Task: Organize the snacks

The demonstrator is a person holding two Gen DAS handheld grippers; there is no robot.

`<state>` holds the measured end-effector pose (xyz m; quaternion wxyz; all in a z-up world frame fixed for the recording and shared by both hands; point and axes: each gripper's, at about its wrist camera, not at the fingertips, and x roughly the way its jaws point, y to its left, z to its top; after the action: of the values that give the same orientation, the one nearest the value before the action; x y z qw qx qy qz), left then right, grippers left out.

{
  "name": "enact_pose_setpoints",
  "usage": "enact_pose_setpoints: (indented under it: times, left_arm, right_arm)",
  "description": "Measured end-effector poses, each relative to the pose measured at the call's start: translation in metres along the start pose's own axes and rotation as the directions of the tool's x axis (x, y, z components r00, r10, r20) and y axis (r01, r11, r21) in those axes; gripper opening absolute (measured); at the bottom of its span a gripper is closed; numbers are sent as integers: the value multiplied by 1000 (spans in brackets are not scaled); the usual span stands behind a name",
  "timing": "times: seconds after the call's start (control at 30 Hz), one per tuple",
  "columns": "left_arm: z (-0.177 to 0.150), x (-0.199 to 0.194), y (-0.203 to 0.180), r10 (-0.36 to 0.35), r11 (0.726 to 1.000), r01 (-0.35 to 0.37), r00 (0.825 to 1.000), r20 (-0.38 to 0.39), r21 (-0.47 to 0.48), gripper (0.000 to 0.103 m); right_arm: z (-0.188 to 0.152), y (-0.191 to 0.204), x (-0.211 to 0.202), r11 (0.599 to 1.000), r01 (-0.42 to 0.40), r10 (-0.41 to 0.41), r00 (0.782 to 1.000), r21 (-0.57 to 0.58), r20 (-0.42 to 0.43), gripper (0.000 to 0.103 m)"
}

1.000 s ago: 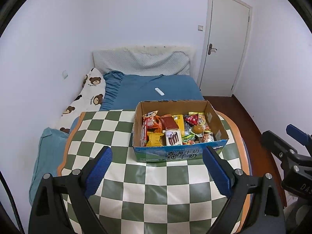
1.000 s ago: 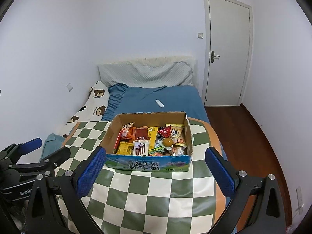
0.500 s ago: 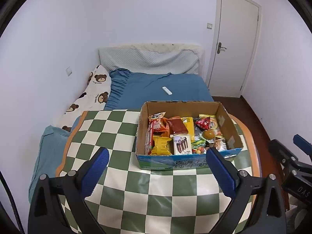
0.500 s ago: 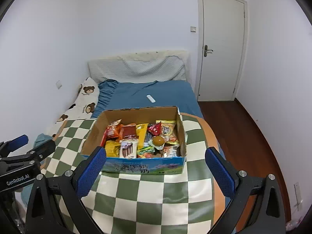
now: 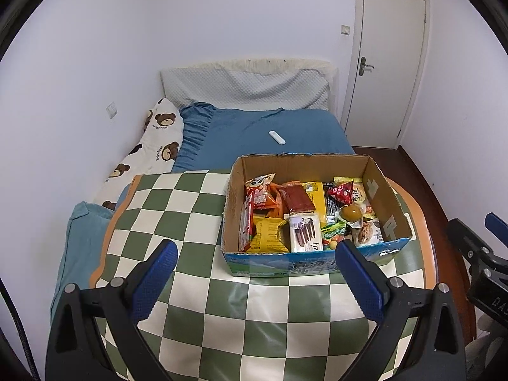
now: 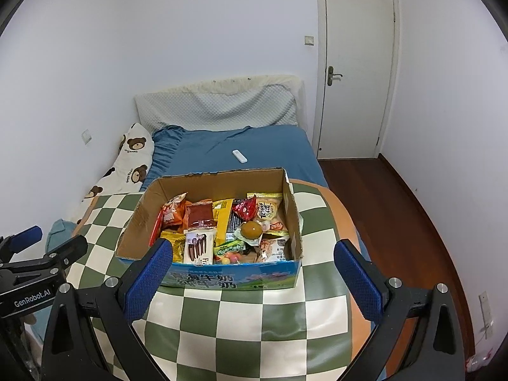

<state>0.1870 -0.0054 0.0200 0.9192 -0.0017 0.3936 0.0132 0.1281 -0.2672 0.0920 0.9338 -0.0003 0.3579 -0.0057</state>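
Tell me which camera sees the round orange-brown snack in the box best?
The right wrist view: the round orange-brown snack sits near the middle of that picture, bigger and unblocked. The left wrist view shows the same snack too, also whole, but smaller and off to the right inside the cardboard box.

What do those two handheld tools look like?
Each tool, left and right, is a black forked frame with silver bolts and two fingers faced with textured blue pads. The left one's body carries white "GenRobot.AI" lettering.
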Motion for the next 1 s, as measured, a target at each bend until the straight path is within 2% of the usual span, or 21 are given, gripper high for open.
enact_pose_setpoints:
  times: [1.0]
  left_arm:
    - [0, -4, 0, 1, 1000, -1, 1000, -1, 5, 102]
  right_arm:
    - [-3, 4, -3, 1000, -9, 9, 1000, -4, -6, 103]
